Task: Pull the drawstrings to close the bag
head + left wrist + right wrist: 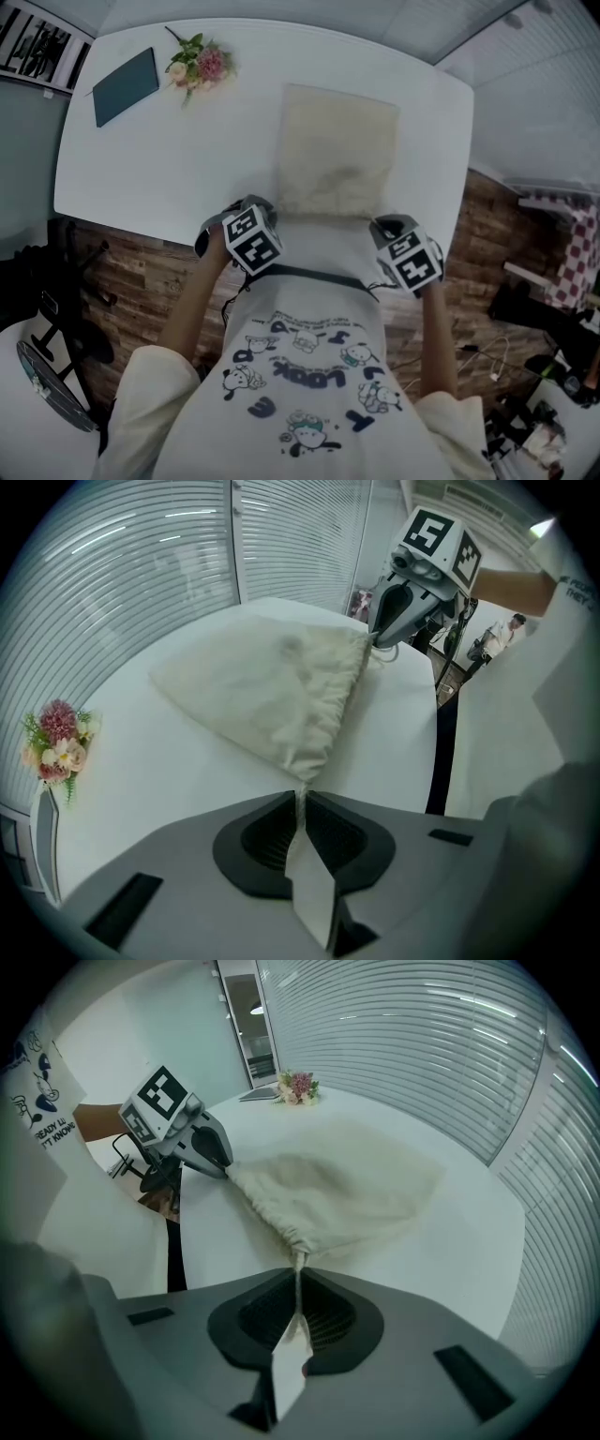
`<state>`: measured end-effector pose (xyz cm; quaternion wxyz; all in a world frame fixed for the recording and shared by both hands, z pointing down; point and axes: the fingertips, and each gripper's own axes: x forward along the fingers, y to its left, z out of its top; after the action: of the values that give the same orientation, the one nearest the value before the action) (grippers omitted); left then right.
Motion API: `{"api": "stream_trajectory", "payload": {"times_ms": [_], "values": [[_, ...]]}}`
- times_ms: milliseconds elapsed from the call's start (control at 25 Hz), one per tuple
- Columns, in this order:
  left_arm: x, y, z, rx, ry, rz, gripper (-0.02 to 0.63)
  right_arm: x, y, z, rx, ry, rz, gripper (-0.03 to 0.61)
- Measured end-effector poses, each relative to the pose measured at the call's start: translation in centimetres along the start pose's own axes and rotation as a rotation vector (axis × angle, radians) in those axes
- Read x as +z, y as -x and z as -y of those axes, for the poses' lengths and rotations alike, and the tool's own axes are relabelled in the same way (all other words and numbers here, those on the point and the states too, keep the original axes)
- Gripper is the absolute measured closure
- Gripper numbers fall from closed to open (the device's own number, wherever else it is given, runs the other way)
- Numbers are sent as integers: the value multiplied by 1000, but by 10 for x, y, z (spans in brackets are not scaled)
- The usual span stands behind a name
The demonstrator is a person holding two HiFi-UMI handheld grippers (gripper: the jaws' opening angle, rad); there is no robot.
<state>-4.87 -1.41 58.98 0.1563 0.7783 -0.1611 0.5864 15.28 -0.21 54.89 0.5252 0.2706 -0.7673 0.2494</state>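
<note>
The white table (141,159) with rounded corners carries everything. On it the cream cloth drawstring bag (337,150) lies flat, right of the middle. Its closed bottom points to the far edge and its mouth lies along the near edge, in front of the person. The mouth hem looks lightly puckered but runs at nearly full width, so I judge the closing hardly begun.

A dark teal notebook (126,86) sits towards the far left corner, and a small bunch of pink and cream flowers (199,64) lies just beside it. Both are well apart from the bag.

The left gripper (228,1171) stands at the left corner of the bag's mouth and the right gripper (380,641) at the right corner. Both point steeply down over the near edge. Each has its jaws pressed together on a cord. The left drawstring (301,794) runs from the gathered corner straight into the left jaws. The right drawstring (298,1269) does the same on its side.

The bag looks light, limp and empty or nearly so. It will likely slide on the smooth table and won't resist a pull. The cords are thin and could slip between the pads, so the hold is best taken close to the hem. Pulling both sides outward, evenly, should let the cloth gather without dragging the bag.
</note>
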Motion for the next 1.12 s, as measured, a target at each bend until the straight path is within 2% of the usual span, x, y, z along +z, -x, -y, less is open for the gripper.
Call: {"api": "stream_trajectory", "payload": {"times_ms": [320, 440, 560, 680, 760, 840, 960, 1120], "values": [[1, 7, 7, -45, 113, 36, 565, -10, -1, 8, -65, -38, -7, 554], [2, 10, 4, -34, 209, 65, 565, -16, -3, 8, -103, -45, -24, 554], [3, 10, 0, -14, 336, 102, 565, -22, -8, 9, -182, -3, -72, 554], [1, 12, -4, 17, 434, 119, 566, -21, -11, 9, -246, -21, -85, 554], [0, 15, -6, 30, 503, 148, 566, -18, -9, 10, -290, -90, -56, 555], [1, 17, -8, 35, 591, 195, 568, -16, -6, 13, -324, -216, 5, 555], [1, 18, -11, 50, 719, 259, 568, -14, -3, 17, -322, -420, 120, 555], [3, 21, -14, 76, 832, 322, 568, -16, -1, 21, -333, -585, 194, 555]]}}
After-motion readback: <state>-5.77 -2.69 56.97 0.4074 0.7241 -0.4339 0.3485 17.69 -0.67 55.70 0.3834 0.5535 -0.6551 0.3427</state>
